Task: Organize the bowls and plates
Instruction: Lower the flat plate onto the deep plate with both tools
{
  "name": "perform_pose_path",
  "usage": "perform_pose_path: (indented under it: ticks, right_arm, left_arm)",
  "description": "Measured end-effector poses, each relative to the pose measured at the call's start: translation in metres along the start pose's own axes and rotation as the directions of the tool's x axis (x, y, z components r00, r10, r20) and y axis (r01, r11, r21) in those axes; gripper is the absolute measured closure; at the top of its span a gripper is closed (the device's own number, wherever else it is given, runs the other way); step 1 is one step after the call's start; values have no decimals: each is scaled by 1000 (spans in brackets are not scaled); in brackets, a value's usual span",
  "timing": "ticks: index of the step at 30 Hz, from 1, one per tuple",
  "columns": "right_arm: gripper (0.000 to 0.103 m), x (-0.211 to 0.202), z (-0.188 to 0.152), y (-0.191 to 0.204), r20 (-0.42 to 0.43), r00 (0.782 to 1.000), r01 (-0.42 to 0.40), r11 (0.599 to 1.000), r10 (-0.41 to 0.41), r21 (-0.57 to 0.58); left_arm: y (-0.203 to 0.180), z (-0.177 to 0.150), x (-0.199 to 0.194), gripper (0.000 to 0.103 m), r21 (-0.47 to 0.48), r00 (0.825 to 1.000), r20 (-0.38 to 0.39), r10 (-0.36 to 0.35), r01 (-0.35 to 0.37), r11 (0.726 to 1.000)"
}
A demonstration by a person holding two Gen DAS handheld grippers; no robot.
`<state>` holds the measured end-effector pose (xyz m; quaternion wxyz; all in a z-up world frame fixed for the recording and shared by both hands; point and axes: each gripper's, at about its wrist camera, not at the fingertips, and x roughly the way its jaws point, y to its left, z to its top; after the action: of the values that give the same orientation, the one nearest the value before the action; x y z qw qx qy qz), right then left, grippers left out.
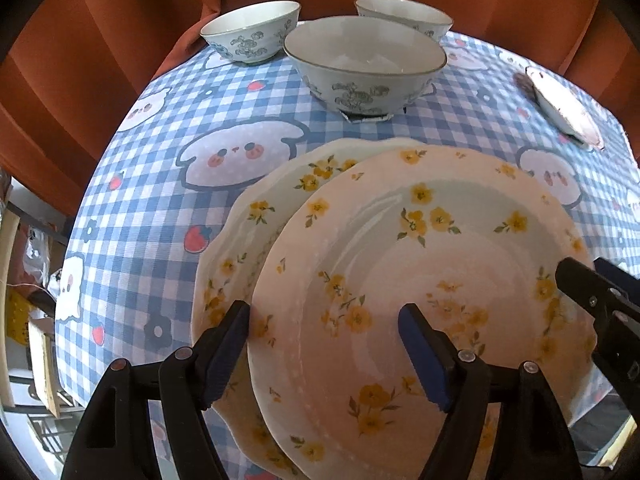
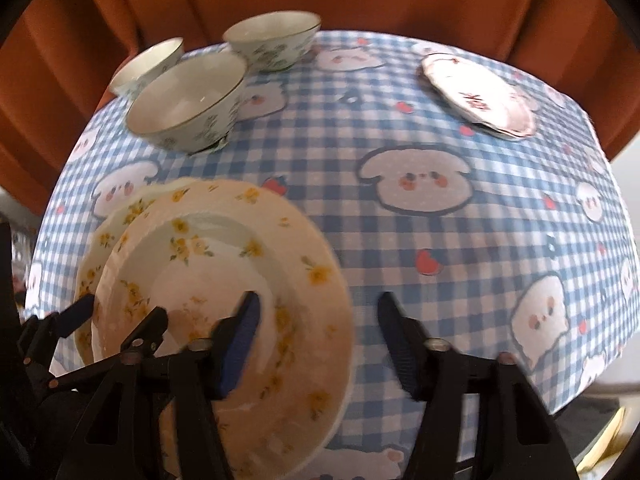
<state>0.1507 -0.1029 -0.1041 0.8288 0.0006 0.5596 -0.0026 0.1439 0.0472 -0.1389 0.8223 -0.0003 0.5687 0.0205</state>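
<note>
Two cream plates with yellow flowers lie stacked near the table's front: the top plate (image 1: pixel 420 264) rests offset to the right on the lower plate (image 1: pixel 240 240). My left gripper (image 1: pixel 324 344) is open, its fingers straddling the top plate's left rim. My right gripper (image 2: pixel 316 344) is open, straddling the top plate's (image 2: pixel 224 280) right rim; it shows in the left wrist view (image 1: pixel 600 300). Three pale bowls with blue-green print stand at the back: a large one (image 1: pixel 364 68) and two smaller (image 1: pixel 252 32) (image 1: pixel 404 14). A white plate with red marks (image 2: pixel 480 96) lies far right.
The table wears a blue checked cloth with cartoon dogs (image 2: pixel 440 240). Orange curtains (image 1: pixel 120 60) hang behind it. Clutter and shelving (image 1: pixel 28 320) stand beyond the table's left edge.
</note>
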Motion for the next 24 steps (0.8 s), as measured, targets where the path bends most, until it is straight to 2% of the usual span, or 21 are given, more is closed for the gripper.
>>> perform_pose_path:
  ticks: [5, 11, 24]
  right_arm:
    - [70, 3, -4, 5, -13, 1000, -2, 1000, 2, -1]
    - [68, 15, -1, 14, -39, 999, -6, 1000, 5, -4]
    - [65, 28, 7, 32, -67, 998, -24, 999, 22, -28]
  left_arm:
    - [6, 2, -9, 25, 11, 999, 20, -39, 39, 999]
    - [6, 3, -16, 25, 32, 997, 32, -75, 74, 997]
    - [17, 5, -17, 25, 15, 997, 38, -61, 60, 998]
